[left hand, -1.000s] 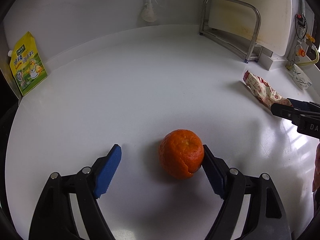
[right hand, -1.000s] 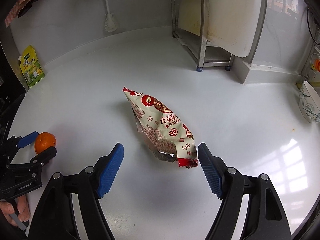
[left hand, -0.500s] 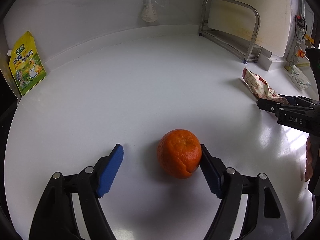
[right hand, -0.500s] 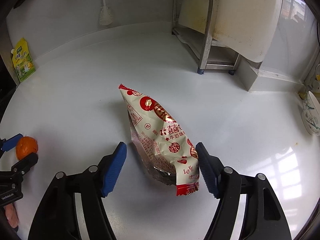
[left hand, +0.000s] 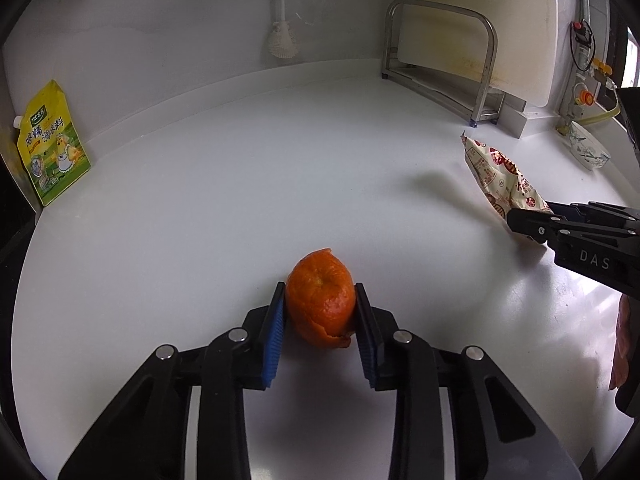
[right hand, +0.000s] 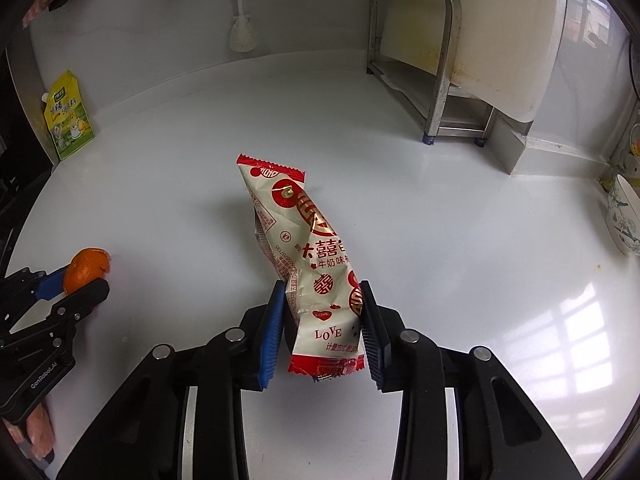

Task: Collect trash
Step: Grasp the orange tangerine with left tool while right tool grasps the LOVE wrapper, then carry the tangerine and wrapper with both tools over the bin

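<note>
My left gripper (left hand: 320,300) is shut on an orange peel shell (left hand: 322,298), squeezed between both blue pads just above the white counter. It also shows at the left of the right wrist view (right hand: 82,268). My right gripper (right hand: 323,296) is shut on the near end of a red-and-cream snack wrapper (right hand: 308,248), whose far end points away and tilts up. The wrapper also shows at the right of the left wrist view (left hand: 500,176), with the right gripper (left hand: 520,220) on its end.
A yellow-green seasoning pouch (left hand: 50,144) leans at the back left. A steel rack (right hand: 436,80) with a white cutting board (right hand: 508,28) stands back right. A brush (left hand: 280,16) hangs on the wall. A patterned bowl (right hand: 624,216) sits far right.
Both grippers closed: the left one on the orange peel, the right one on the wrapper's near end. The wrapper turned and its far end lifted.
</note>
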Available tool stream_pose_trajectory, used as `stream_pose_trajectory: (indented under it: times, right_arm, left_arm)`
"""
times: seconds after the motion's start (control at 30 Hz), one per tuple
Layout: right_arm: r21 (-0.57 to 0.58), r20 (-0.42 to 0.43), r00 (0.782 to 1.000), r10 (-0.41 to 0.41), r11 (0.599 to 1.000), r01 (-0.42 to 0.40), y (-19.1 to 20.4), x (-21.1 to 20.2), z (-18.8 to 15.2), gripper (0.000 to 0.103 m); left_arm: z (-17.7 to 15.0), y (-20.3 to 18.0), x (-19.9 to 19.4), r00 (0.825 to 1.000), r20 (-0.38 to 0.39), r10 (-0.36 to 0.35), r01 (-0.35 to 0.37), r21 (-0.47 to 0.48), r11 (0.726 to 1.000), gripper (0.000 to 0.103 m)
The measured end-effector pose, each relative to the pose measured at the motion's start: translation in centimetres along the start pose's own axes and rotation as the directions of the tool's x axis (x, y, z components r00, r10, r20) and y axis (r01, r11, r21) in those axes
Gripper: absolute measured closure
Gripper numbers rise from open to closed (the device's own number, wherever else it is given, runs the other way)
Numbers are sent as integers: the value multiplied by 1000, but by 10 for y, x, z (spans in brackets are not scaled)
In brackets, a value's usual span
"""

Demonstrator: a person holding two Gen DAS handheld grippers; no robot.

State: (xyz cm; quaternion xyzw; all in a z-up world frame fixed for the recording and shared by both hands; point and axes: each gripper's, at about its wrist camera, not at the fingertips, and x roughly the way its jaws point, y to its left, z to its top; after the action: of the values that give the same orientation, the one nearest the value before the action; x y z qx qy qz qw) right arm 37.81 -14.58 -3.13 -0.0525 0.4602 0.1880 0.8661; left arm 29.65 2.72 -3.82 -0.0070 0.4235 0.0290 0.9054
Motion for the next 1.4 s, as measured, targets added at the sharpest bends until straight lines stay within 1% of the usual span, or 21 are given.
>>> stream_pose_trajectory:
  times: [0.07, 0.17, 0.23, 0.27, 0.37, 0.47, 0.53, 0.67, 0.8, 0.97, 1.07, 1.13, 1.17, 1.27, 1.4]
  right_arm:
    - [19, 9, 1000, -2, 1000, 2, 0, -8, -6, 68]
    - [69, 25, 1000, 2, 998, -3, -4, -23, -20, 68]
    - [115, 33, 999, 7, 993, -11, -5, -36, -33, 68]
    - [128, 36, 999, -3, 992, -2, -5, -42, -39, 68]
    - [148, 54, 998, -21, 989, 13, 0, -61, -59, 68]
    - [153, 75, 996, -44, 988, 33, 9, -79, -78, 68]
    - [144, 94, 993, -69, 988, 55, 22, -93, -91, 68]
    - [171, 124, 990, -69, 984, 47, 46, -121, -122, 68]
    - [216, 151, 986, -71, 976, 37, 65, -150, -158, 68]
    - [323, 182, 978, -102, 945, 39, 78, -190, -211, 68]
    - [371, 183, 973, -142, 926, 66, 84, -210, -245, 68]
    - [393, 174, 973, -152, 917, 73, 87, -220, -267, 68]
    - [401, 171, 973, -155, 913, 75, 88, -224, -277, 68]
    - [407, 157, 968, -195, 906, 117, 93, -235, -307, 68]
    - [456, 136, 973, -187, 884, 106, 93, -239, -344, 68]
  left_arm:
    - [-1, 4, -3, 1000, 6, -27, 27, -15, 1000, 75]
    - [-3, 10, -10, 997, 27, -78, 79, -50, 996, 75]
    - [-5, 13, -11, 994, 23, -111, 113, -66, 991, 76]
    - [-7, 14, -12, 992, 21, -124, 125, -74, 989, 76]
    - [-16, 17, -18, 986, 6, -167, 167, -87, 982, 76]
    - [-29, 16, -35, 987, 11, -158, 158, -51, 986, 76]
    - [-36, 17, -53, 986, 27, -162, 163, -28, 986, 76]
    - [-54, 19, -90, 985, 61, -160, 159, 17, 987, 76]
    - [-80, 20, -123, 977, 62, -203, 202, 32, 979, 76]
    - [-116, -1, -157, 964, 69, -258, 253, 73, 965, 76]
    - [-137, -20, -173, 960, 77, -269, 260, 115, 959, 76]
    - [-151, -32, -182, 961, 79, -266, 253, 143, 957, 76]
    - [-158, -37, -185, 961, 77, -265, 251, 156, 955, 76]
    - [-175, -50, -194, 961, 65, -270, 255, 182, 950, 76]
    - [-200, -60, -200, 960, 43, -276, 261, 216, 941, 76]
